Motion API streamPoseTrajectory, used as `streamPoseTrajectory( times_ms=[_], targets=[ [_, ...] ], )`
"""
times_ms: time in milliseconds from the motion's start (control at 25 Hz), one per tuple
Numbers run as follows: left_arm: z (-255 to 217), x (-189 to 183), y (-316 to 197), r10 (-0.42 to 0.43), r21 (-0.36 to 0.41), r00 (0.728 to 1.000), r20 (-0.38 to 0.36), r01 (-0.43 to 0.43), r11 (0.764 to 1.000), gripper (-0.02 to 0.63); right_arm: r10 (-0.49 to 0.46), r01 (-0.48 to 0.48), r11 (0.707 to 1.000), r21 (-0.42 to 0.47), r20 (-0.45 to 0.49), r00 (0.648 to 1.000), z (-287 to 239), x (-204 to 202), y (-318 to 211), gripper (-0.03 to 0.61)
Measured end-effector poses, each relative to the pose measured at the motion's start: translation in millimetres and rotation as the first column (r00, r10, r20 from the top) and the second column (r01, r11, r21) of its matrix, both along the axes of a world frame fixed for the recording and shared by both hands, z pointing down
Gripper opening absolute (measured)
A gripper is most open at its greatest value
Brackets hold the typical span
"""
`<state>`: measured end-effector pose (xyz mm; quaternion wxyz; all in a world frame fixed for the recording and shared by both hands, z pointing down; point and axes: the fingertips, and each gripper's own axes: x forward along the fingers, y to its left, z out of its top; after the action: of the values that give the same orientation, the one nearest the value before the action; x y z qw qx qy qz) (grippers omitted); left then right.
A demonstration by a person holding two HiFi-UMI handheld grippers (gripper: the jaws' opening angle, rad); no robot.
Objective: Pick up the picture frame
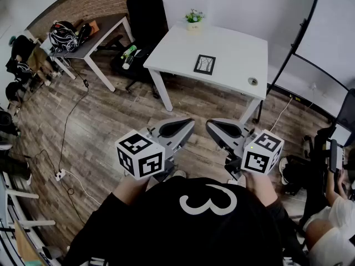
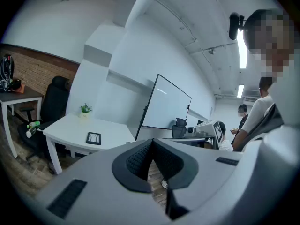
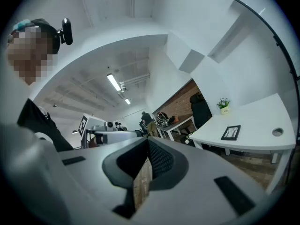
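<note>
The picture frame (image 1: 204,64) is small with a black border and lies flat on the white table (image 1: 233,49), far ahead of both grippers. It also shows in the left gripper view as the frame (image 2: 93,138) and in the right gripper view as the frame (image 3: 230,132). My left gripper (image 1: 187,123) and right gripper (image 1: 211,126) hang side by side close to my chest, over the wood floor. Both are shut and hold nothing, as the left gripper (image 2: 151,142) and right gripper (image 3: 148,141) show in their own views.
A potted plant (image 1: 193,19) stands at the table's far edge, and a round cable hole (image 1: 253,81) is near its right corner. A black chair (image 1: 145,10) and a cluttered grey desk (image 1: 91,40) stand at left. A whiteboard (image 1: 327,43) and a seated person (image 1: 335,204) are at right.
</note>
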<state>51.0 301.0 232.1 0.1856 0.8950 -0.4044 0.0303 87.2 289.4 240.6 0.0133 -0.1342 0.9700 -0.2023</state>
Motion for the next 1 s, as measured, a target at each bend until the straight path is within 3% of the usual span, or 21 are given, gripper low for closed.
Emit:
streamPoseTrajectory(
  times_ms=[520, 1000],
  targets=[
    [2, -7, -20, 0.013, -0.001, 1.0, -0.022, -0.013, 1.0, 0.015, 0.036, -0.037, 0.999, -0.015, -0.013, 0.999, 1, -5, -19, 0.025],
    [33, -33, -80, 0.041, -0.092, 0.998, -0.054, -0.046, 0.995, 0.015, 0.081, -0.084, 0.99, -0.11, -0.034, 0.996, 30, -28, -76, 0.025]
  ],
)
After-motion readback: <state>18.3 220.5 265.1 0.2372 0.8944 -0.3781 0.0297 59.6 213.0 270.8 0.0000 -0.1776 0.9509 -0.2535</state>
